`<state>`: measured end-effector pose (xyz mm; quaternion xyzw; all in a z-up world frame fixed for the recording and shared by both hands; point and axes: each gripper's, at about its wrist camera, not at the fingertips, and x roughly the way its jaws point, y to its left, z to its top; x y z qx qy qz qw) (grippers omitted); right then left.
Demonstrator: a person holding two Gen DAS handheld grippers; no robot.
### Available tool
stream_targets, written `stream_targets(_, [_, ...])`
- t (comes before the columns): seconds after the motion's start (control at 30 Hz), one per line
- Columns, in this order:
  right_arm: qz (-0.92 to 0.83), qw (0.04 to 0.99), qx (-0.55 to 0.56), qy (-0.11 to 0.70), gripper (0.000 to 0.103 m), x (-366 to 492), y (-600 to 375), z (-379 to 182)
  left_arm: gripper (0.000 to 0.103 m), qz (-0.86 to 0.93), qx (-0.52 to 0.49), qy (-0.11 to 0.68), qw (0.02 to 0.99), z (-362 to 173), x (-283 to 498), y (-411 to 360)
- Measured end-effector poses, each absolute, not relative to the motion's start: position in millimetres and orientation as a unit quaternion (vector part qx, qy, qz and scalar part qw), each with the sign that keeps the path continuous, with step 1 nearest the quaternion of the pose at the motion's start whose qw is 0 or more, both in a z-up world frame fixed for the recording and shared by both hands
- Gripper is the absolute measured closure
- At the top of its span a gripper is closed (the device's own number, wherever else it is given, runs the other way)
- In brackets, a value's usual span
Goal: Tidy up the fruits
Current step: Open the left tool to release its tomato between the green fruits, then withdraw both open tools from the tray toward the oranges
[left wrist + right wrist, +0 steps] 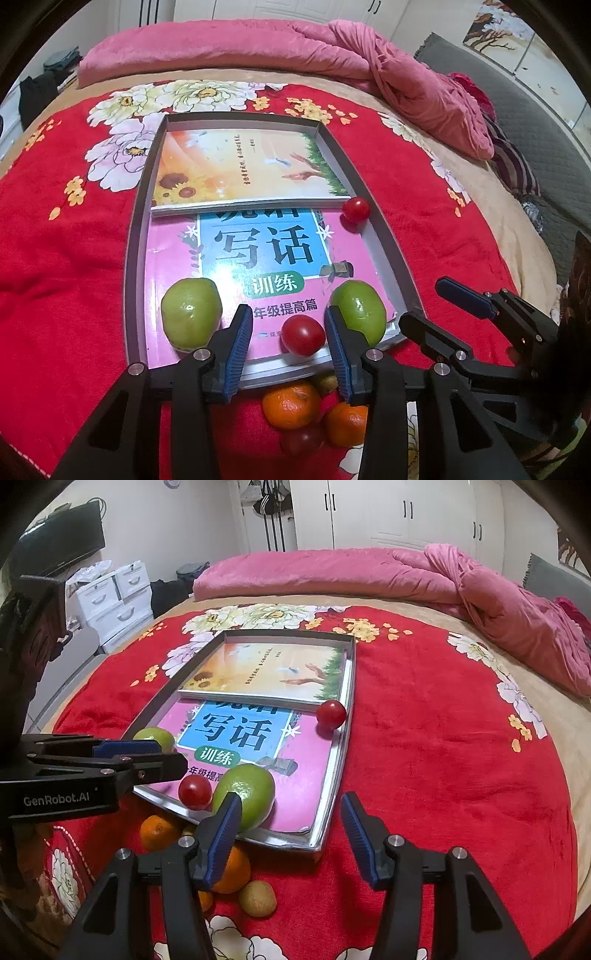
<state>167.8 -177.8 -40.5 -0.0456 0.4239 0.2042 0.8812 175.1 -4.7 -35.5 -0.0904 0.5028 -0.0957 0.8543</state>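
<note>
**Fruit half gathered, a tomato between open fingers**

While both claws stand spread and hold nothing, the left gripper (288, 343) has a small red cherry tomato (303, 335) in the gap between its blue-padded fingers, untouched by either pad as far as I can tell. That tomato lies on a pink workbook cover inside the shallow grey metal tray (391, 236), flanked by two glossy green round fruits (191, 314) (359, 311); a second red cherry tomato (355, 209) sits near the tray's right wall. Outside the near rim, on the red floral blanket (62, 258), wait two orange mandarins (291, 404) (345, 424) and a pale tan round fruit (257, 898). The right gripper (291, 834) hovers over the tray's near corner.

Risks, as I judge them: round fruit on a slick cover could roll if a finger nudges it, and a hard squeeze could split the tomato. The soft bedding may tilt the tray under pressure.

Readable writing: "GenRobot.AI" on the left gripper's body in the right view; "写话", "训练" and "年级提高篇" on the workbook.
</note>
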Motion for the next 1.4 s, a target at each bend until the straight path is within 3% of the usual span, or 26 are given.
stream_targets(0.3, [0.197, 0.886, -0.041, 0.418, 0.043, 165.5, -179.4, -36.3, 0.051, -0.099, -0.096, 0.496, 0.857, -28.0, 170.4, -3.6])
stream_targets(0.37, [0.198, 0.887, -0.039, 0.416, 0.042, 164.8, -180.0, -34.7, 0.045, -0.096, -0.097, 0.493, 0.859, -25.8, 169.1, -2.6])
stream_targets(0.6, [0.194, 0.89, -0.037, 0.412, 0.039, 163.3, -180.1, -30.7, 0.042, -0.095, -0.099, 0.489, 0.862, -20.0, 165.4, 0.4])
stream_targets(0.77, [0.191, 0.892, -0.035, 0.408, 0.036, 161.8, -182.1, -27.1, 0.033, -0.094, -0.098, 0.485, 0.864, -15.0, 162.1, 1.2])
stream_targets(1.3, [0.19, 0.902, -0.012, 0.388, 0.028, 159.2, -191.2, -11.3, 0.025, -0.086, -0.11, 0.47, 0.871, 3.8, 154.4, 14.1])
stream_targets(1.4, [0.193, 0.906, -0.002, 0.377, 0.021, 156.7, -194.1, -4.4, 0.023, -0.088, -0.118, 0.461, 0.875, 10.9, 151.4, 17.6])
